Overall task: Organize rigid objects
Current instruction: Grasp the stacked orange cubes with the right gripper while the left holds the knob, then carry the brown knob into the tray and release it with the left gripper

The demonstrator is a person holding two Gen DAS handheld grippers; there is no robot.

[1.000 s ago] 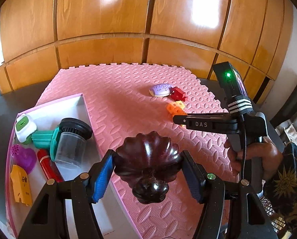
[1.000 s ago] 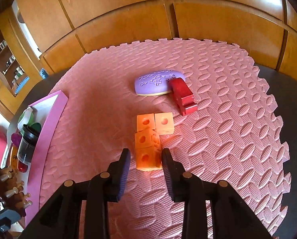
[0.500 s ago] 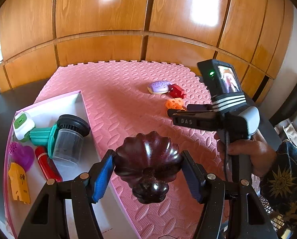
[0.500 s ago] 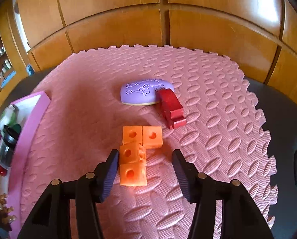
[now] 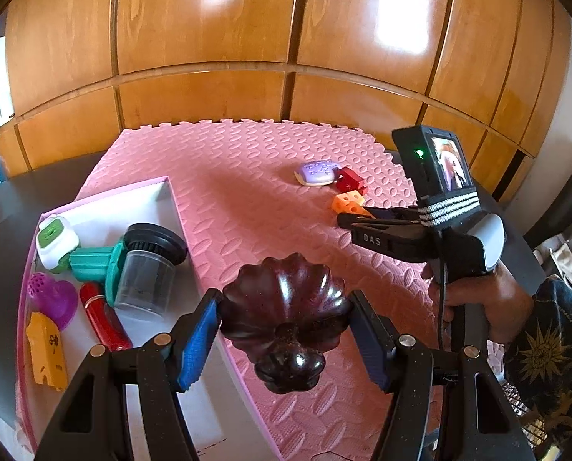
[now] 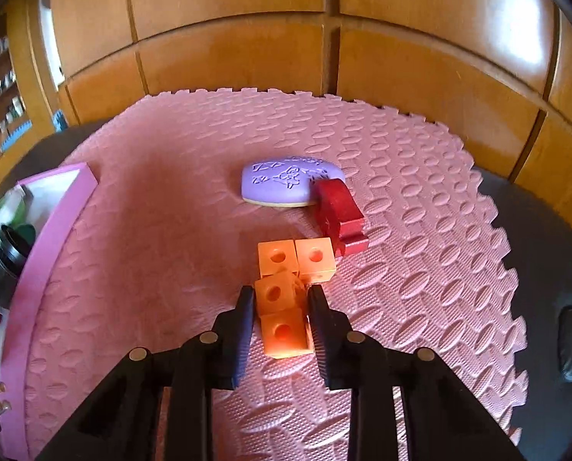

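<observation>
Meanwhile, right gripper (image 6: 280, 301) jaws closing around orange cube piece (image 6: 284, 299) — left gripper (image 5: 286, 326) clamping dark bowl (image 5: 286, 307)

The wall panels (image 5: 209, 38) are glossy varnished wood. The pink mat (image 6: 170, 230) is matt, embossed foam. The dark bowl (image 5: 286, 299) shines like polished wood. The orange blocks (image 6: 286, 330) look like smooth plastic.

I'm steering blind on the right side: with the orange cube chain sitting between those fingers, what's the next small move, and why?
Probably finish the squeeze, then lift slightly. The right gripper is closing, its fingers flanking the orange cube chain on the pink mat, with two cubes trailing beyond the tips. The left gripper already holds the dark fluted bowl.
</observation>
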